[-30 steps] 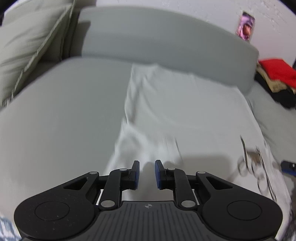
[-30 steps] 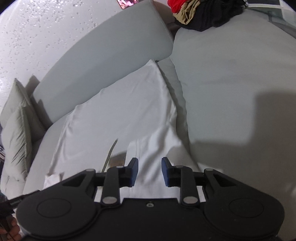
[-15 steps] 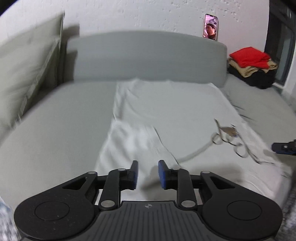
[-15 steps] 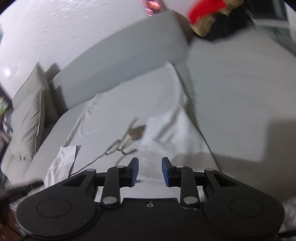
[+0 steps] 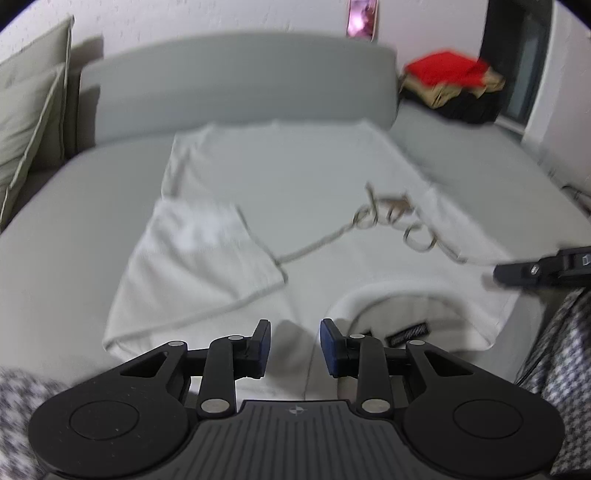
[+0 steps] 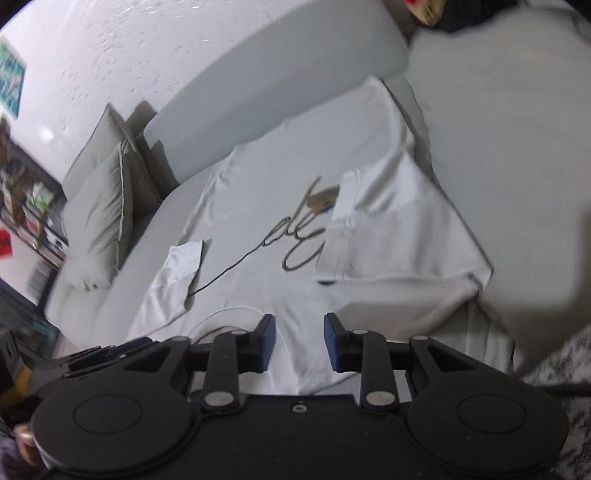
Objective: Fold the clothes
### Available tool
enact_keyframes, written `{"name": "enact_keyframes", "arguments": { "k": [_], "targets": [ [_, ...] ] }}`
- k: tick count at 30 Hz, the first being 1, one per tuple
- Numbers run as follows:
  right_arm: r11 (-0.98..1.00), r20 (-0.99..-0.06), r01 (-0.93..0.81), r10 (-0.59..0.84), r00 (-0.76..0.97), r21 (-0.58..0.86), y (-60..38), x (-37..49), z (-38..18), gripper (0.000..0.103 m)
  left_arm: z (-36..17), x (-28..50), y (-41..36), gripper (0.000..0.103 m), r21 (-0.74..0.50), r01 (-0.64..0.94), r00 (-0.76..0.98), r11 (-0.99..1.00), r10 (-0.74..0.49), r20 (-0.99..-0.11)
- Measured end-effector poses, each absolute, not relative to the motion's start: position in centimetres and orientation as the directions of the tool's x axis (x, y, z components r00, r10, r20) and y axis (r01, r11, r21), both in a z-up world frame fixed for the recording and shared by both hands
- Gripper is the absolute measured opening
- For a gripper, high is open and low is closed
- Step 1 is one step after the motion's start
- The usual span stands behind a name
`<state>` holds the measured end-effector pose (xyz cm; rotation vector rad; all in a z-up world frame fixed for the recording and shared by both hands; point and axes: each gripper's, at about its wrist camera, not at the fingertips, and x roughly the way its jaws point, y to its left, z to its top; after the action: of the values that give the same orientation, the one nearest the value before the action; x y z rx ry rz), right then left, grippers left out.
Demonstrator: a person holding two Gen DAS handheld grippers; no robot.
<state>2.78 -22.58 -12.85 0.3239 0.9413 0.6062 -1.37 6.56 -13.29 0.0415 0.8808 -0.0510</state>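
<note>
White shirt (image 5: 295, 192) lies flat on the sofa (image 5: 74, 229) beyond both sets of fingers. Left gripper (image 5: 294, 347) and right gripper (image 6: 299, 341) hover level above its collar edge, fingers wide apart, holding nothing.

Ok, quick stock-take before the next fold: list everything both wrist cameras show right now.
T-shirt: 1, white, script print, flat on sofa, both sleeves folded in.
Sofa: 1, grey, under shirt.
Cushions: 2, grey-green, sofa's left end.
Clothes pile: 1, red, tan, black, far right.
Phone: 1, lit screen, on backrest.
Left gripper: fingers open, empty, near collar.
Right gripper: fingers open, empty, over shirt.
</note>
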Motion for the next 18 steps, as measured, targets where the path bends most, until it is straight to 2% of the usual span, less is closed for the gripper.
{"name": "enact_keyframes", "arguments": {
  "k": [3, 5, 8, 11, 18],
  "targets": [
    [0.825, -0.753, -0.339, 0.556, 0.351, 0.452, -20.6, 3.5, -13.8, 0.028, -13.6, -1.2, 4.7, 0.023, 0.106, 0.121, 0.605, 0.987, 0.011, -0.796],
    [0.831, -0.781, -0.378, 0.533, 0.325, 0.409, -19.6, 2.5, -13.2, 0.028, -13.3, -2.0, 4.5, 0.022, 0.121, 0.141, 0.581, 0.983, 0.017, -0.814],
    [0.816, -0.784, -0.388, 0.549, 0.288, 0.428, -19.2, 1.4, -12.0, 0.029, -12.1, -3.1, 5.9, 0.023, 0.027, 0.124, 0.565, 0.992, -0.048, -0.824],
    [0.768, -0.711, -0.389, 0.630, 0.313, 0.509, -19.9, 1.2, -9.7, 0.029, -9.7, -3.9, 7.3, 0.026, 0.006, 0.070, 0.639, 0.998, -0.040, -0.768],
    [0.701, -0.540, -0.457, 0.713, 0.447, 0.547, -19.7, 2.9, -1.3, 0.037, -3.9, -0.3, 9.9, 0.030, 0.002, 0.014, 0.777, 1.000, -0.010, -0.630]
  ]
}}
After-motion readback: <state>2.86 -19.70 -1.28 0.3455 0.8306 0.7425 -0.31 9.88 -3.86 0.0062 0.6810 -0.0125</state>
